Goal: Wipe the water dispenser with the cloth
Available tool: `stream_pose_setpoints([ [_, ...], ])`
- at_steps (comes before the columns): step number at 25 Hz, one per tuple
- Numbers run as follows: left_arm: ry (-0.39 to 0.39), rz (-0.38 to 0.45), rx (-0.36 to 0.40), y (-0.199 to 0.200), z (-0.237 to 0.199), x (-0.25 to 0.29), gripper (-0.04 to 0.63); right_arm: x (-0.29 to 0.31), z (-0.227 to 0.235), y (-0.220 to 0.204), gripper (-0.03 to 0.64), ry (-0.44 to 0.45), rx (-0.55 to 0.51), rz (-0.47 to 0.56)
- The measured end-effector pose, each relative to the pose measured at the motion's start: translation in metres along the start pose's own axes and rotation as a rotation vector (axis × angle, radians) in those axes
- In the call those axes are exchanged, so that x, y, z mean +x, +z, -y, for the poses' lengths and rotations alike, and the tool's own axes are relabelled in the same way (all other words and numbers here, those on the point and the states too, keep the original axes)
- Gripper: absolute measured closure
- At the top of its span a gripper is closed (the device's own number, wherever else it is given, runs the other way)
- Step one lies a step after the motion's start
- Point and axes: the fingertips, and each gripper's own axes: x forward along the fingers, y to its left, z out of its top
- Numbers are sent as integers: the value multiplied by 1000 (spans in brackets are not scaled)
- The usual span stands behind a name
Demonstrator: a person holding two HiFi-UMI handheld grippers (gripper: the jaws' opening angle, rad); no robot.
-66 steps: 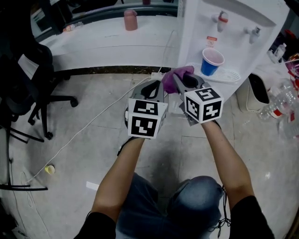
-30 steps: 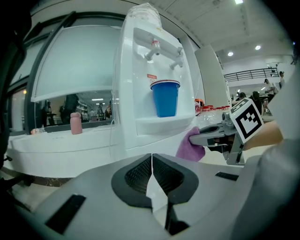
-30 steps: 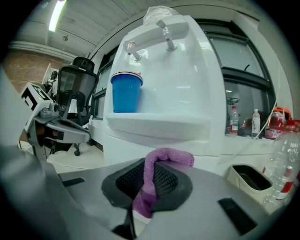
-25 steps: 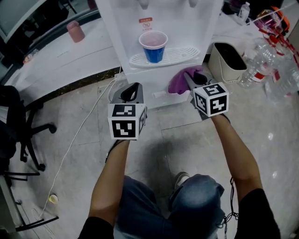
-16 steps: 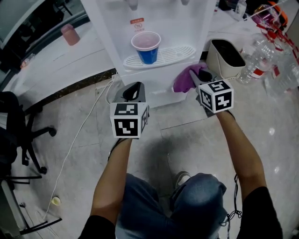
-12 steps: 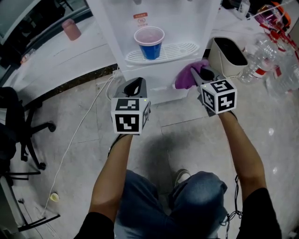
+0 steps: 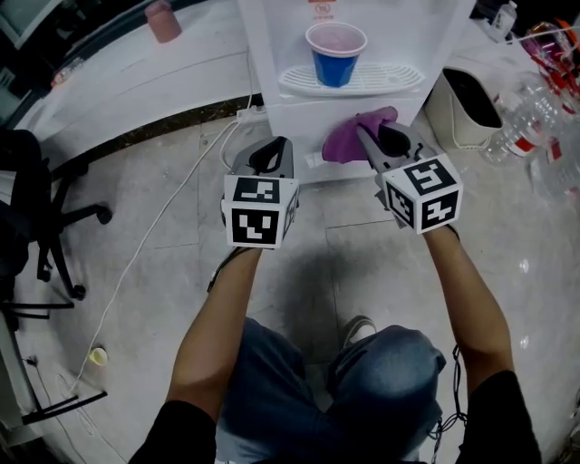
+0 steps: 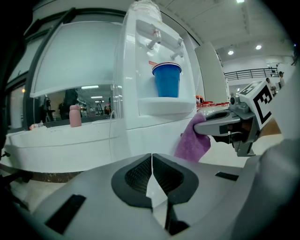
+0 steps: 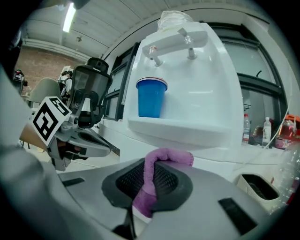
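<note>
The white water dispenser (image 7: pixel 299 113) stands on the floor ahead, with a blue cup (image 7: pixel 335 54) on its drip tray (image 7: pixel 362 80). My right gripper (image 7: pixel 373 143) is shut on a purple cloth (image 7: pixel 349 136), which hangs against the dispenser's front panel below the tray. In the right gripper view the cloth (image 9: pixel 152 180) is pinched between the pads and the dispenser (image 9: pixel 201 103) rises just beyond. My left gripper (image 7: pixel 267 154) is shut on nothing, a little short of the dispenser's lower front. The left gripper view shows the cloth (image 8: pixel 193 144) and the cup (image 8: pixel 167 79).
A white cable (image 7: pixel 172 217) runs across the tiled floor from the dispenser's left. A beige bin (image 7: pixel 467 109) and plastic bottles (image 7: pixel 530 136) stand at the right. A black office chair (image 7: pixel 36 199) is at the left. A pink cup (image 7: pixel 163 20) sits on the white counter (image 7: pixel 136 72).
The view has shifted so the dispenser sits higher and further right. The right gripper with the cloth has slid left and lower along the dispenser's front panel. The left gripper stays shut.
</note>
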Motion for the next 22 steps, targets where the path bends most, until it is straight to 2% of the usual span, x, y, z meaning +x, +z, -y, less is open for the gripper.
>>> stream_pose_setpoints([
  [6,34,10,-24,-19,-14,-13,568,34,-48,-12,584,77,28,-2],
  [12,68,7,-35,-36,-26,-26,568,72,-94,-43,584,154,54,-35],
  [22,114,6,-12,-45,-39,-41,568,125,-131,-105,584,179,178,-114],
])
